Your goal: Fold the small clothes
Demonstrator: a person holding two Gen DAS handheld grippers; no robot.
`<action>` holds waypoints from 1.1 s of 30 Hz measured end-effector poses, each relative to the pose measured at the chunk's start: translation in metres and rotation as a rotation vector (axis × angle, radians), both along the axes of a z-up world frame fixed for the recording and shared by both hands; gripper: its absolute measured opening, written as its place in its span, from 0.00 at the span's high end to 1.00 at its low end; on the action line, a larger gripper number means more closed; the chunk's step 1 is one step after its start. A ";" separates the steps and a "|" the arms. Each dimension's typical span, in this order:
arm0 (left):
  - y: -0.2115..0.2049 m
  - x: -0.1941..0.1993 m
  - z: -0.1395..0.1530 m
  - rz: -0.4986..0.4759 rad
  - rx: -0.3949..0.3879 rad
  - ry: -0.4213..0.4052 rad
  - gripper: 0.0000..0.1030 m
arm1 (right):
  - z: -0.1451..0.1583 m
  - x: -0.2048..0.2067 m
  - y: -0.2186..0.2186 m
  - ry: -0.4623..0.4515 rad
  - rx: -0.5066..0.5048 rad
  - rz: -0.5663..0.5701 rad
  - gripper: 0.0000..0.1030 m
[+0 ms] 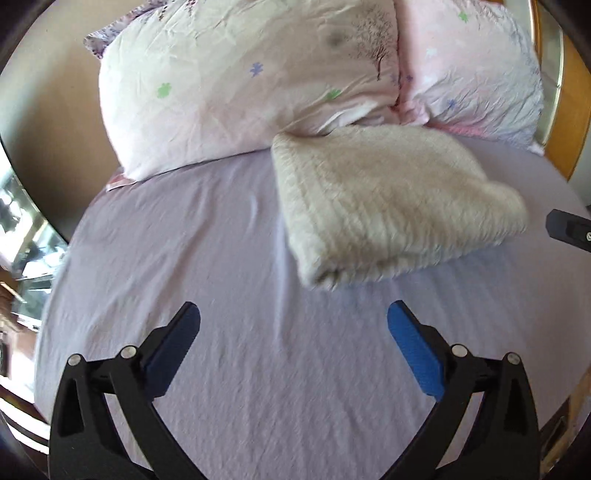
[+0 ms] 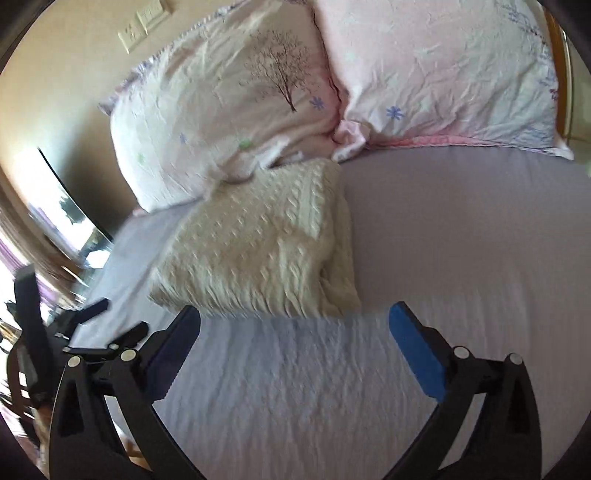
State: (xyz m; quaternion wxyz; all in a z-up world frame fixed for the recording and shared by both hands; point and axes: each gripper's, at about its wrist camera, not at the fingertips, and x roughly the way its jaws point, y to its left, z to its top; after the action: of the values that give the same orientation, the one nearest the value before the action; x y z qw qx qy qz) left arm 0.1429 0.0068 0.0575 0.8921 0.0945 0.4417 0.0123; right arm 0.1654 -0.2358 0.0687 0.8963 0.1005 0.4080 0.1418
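A cream cable-knit sweater (image 1: 388,206) lies folded into a thick rectangle on the lilac bed sheet (image 1: 229,258), its far edge against the pillows. It also shows in the right wrist view (image 2: 258,243). My left gripper (image 1: 293,314) is open and empty, hovering over bare sheet just short of the sweater's near left corner. My right gripper (image 2: 294,314) is open and empty, close to the sweater's near edge. The left gripper also shows at the lower left of the right wrist view (image 2: 107,325). One tip of the right gripper shows at the right edge of the left wrist view (image 1: 569,229).
Two pink floral pillows (image 1: 240,81) (image 2: 443,74) lie at the head of the bed. A beige wall with switch plates (image 2: 144,22) stands behind. A wooden bed frame (image 1: 569,110) runs along the right. A window and furniture (image 2: 55,206) are on the left.
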 end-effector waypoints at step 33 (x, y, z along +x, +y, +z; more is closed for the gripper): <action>0.031 -0.008 -0.044 0.003 -0.159 0.070 0.02 | -0.065 -0.029 0.065 0.064 -0.287 -0.035 0.01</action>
State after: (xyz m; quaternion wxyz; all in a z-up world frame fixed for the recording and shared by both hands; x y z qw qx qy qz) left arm 0.1352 0.0375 0.0132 0.8808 0.0233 0.4723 -0.0249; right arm 0.1366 -0.1707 0.0039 0.8903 -0.0174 0.4505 0.0631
